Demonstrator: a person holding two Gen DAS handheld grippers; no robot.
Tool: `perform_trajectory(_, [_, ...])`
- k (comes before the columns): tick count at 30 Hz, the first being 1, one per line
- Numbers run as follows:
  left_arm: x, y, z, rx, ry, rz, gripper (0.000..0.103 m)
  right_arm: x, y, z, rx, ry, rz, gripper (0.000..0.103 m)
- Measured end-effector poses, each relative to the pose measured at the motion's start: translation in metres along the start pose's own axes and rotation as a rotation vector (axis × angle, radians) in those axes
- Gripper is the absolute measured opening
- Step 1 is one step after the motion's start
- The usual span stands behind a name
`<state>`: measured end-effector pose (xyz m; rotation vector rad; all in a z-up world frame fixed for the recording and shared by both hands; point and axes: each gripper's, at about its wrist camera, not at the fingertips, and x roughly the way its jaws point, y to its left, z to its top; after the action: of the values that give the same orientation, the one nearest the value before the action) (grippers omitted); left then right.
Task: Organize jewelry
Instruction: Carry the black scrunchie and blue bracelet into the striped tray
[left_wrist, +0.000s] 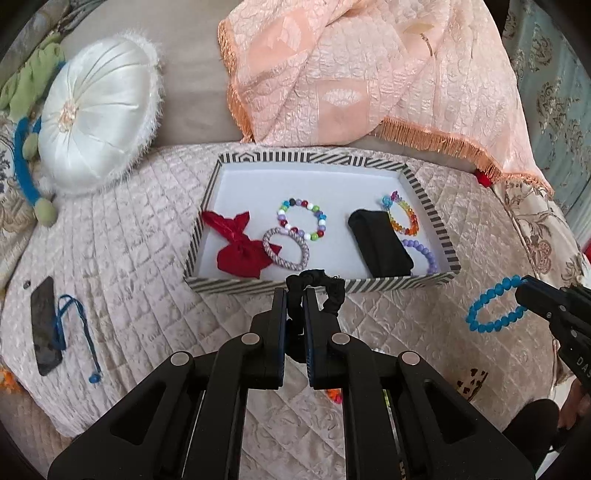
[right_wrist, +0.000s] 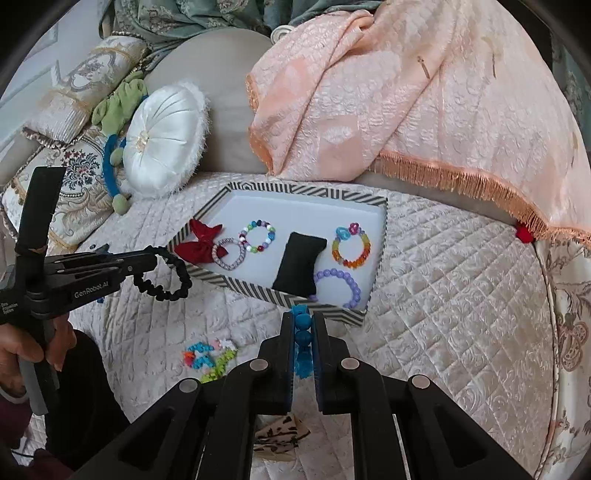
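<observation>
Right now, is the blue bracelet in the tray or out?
Out: the blue bracelet hangs from the right tool, short of the tray.

I see both views in soft, even daylight with faint shadows and no harsh glare. The fisheye bends my quilt toward black corners; the centre is sharp, the rims slightly smeared.
</observation>
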<state>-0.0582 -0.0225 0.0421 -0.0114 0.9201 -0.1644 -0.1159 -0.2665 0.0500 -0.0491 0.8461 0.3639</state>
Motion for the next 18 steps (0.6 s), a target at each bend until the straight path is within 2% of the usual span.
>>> perform_trajectory(6, [-0.005, 0.0, 0.009, 0.019, -0.04, 0.039, 0.007, 0.002, 0.005, 0.006, -0.004, -0.007, 0.009, 0.008])
perform_trajectory(18, [0.002, 0.006, 0.021, 0.011, -0.059, 0.074, 0.007, 0.009, 0.013, 0.018, -0.016, -0.01, 0.028, 0.008])
